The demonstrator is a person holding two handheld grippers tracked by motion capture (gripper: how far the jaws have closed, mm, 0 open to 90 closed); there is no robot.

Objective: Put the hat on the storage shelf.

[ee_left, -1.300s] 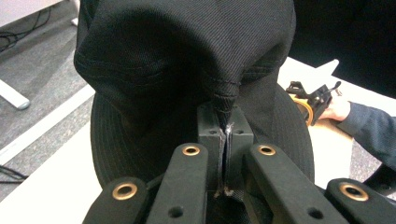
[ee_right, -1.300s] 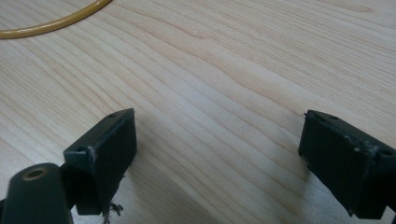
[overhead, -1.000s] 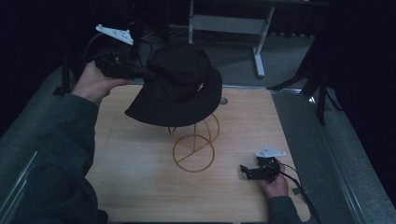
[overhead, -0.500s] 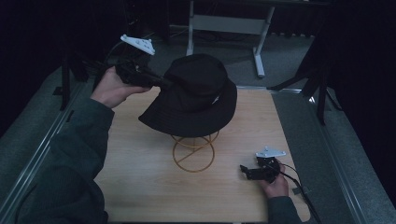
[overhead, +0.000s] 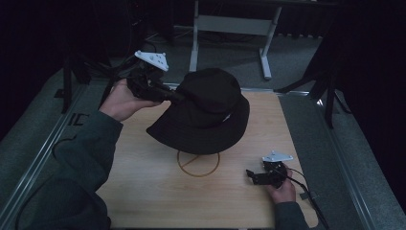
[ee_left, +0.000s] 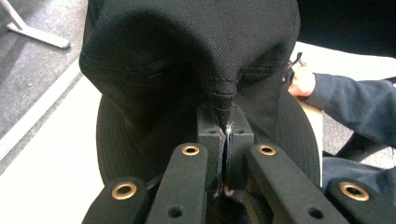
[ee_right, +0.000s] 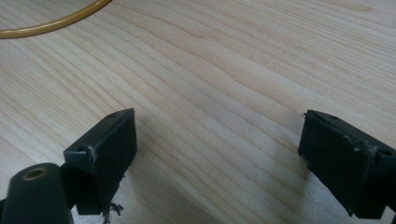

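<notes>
A black bucket hat (overhead: pixel 206 112) sits tilted over a gold wire stand, whose round base ring (overhead: pixel 198 164) shows on the table below it. My left gripper (overhead: pixel 174 96) is shut on a fold of the hat's crown (ee_left: pixel 196 51) at the hat's left side, held above the table. The pinched cloth runs between its two pads (ee_left: pixel 208 135). My right gripper (overhead: pixel 250 174) rests low on the wood at the front right, jaws wide apart with nothing between them (ee_right: pixel 217 154). A curve of the gold ring (ee_right: pixel 51 21) lies ahead of it.
The wooden tabletop (overhead: pixel 143 172) has metal rails along both sides. A grey metal frame (overhead: pixel 230 24) stands on the floor behind the table. A sleeve and hand (ee_left: pixel 345 98) show beyond the hat in the left gripper view.
My left gripper has carried the hat rightward and lowered it over the stand, covering the stand's upper wire. The right gripper has stayed put.
</notes>
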